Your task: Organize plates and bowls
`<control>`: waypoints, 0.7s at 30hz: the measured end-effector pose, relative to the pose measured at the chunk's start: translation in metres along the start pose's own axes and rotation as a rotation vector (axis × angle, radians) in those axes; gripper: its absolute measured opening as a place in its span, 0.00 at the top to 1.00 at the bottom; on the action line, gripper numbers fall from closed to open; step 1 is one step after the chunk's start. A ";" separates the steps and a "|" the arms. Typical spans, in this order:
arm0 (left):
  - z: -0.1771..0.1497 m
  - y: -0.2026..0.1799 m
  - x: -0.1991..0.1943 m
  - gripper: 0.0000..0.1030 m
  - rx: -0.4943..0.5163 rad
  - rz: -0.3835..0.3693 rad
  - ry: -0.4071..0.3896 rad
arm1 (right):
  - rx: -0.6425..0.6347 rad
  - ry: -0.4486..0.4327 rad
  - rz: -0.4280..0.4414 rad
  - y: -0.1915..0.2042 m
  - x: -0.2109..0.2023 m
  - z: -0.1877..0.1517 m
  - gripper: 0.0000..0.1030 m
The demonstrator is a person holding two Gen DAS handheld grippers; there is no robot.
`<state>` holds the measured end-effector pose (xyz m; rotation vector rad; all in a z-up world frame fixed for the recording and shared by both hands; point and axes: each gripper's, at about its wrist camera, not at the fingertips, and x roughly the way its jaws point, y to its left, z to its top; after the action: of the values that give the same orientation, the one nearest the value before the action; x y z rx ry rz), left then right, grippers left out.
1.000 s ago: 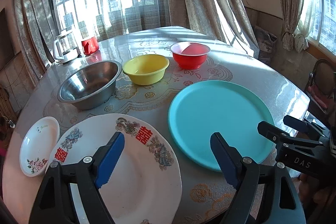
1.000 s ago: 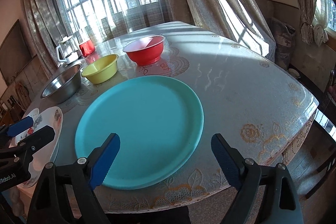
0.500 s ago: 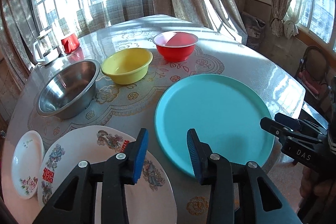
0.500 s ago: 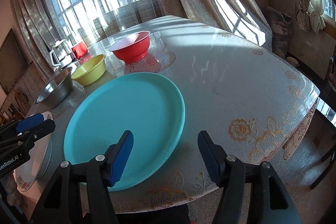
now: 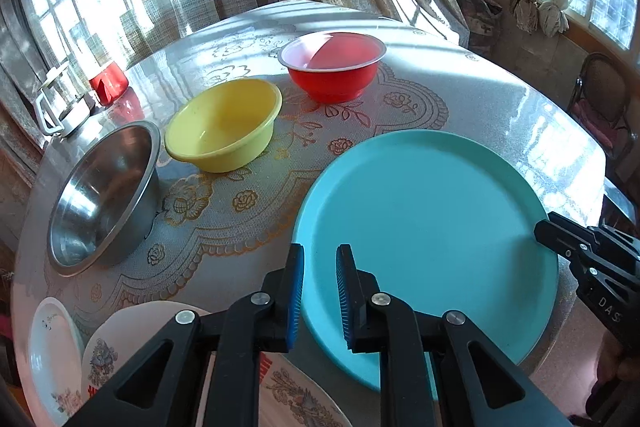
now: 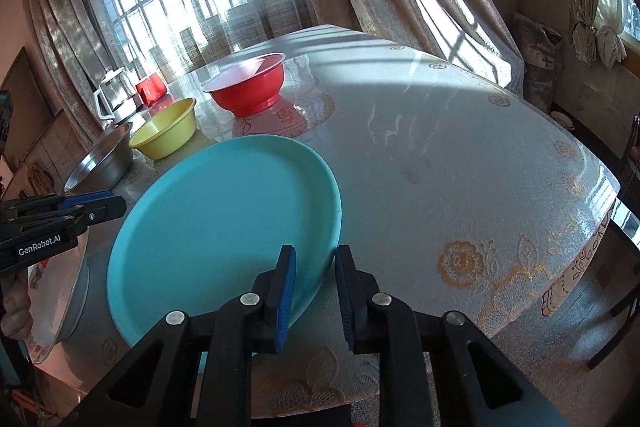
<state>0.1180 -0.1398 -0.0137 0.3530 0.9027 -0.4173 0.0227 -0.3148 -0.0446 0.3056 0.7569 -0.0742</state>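
Left wrist view: the left gripper (image 5: 319, 291) and right gripper (image 6: 314, 291) are seen clamped on opposite rims of the teal plate (image 5: 432, 227) lying near the table's (image 6: 460, 155) front edge, so lifting is judged the step in hand, and an even two-sided raise toward the patterned plate (image 5: 296, 393) is called for.

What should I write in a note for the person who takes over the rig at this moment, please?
Left hand-held gripper: shut on the teal plate, left rim.
Right hand-held gripper: shut on its right rim.
Things: teal plate at the near edge of the table. Steel bowl, yellow bowl and red bowl stand in a row behind it, apart. Patterned plate and small plate lie to the left.
Done: teal plate gripped on both sides; nothing stacked yet.
Left: stack the plates, nest the bowls.
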 end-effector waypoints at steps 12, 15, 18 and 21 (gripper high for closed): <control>0.007 0.026 0.026 0.90 -0.087 0.078 0.051 | -0.046 0.013 0.016 0.020 0.029 0.024 0.88; 0.007 0.036 0.026 0.90 -0.136 0.075 0.044 | -0.061 0.015 0.002 0.027 0.039 0.032 0.87; 0.004 0.047 0.017 0.90 -0.187 0.075 0.010 | -0.074 0.018 -0.006 0.031 0.046 0.038 0.87; -0.001 0.058 0.003 0.90 -0.239 0.083 -0.028 | -0.080 0.022 -0.005 0.034 0.049 0.040 0.87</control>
<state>0.1473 -0.0898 -0.0100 0.1643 0.8962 -0.2347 0.0906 -0.2923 -0.0420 0.2283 0.7807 -0.0454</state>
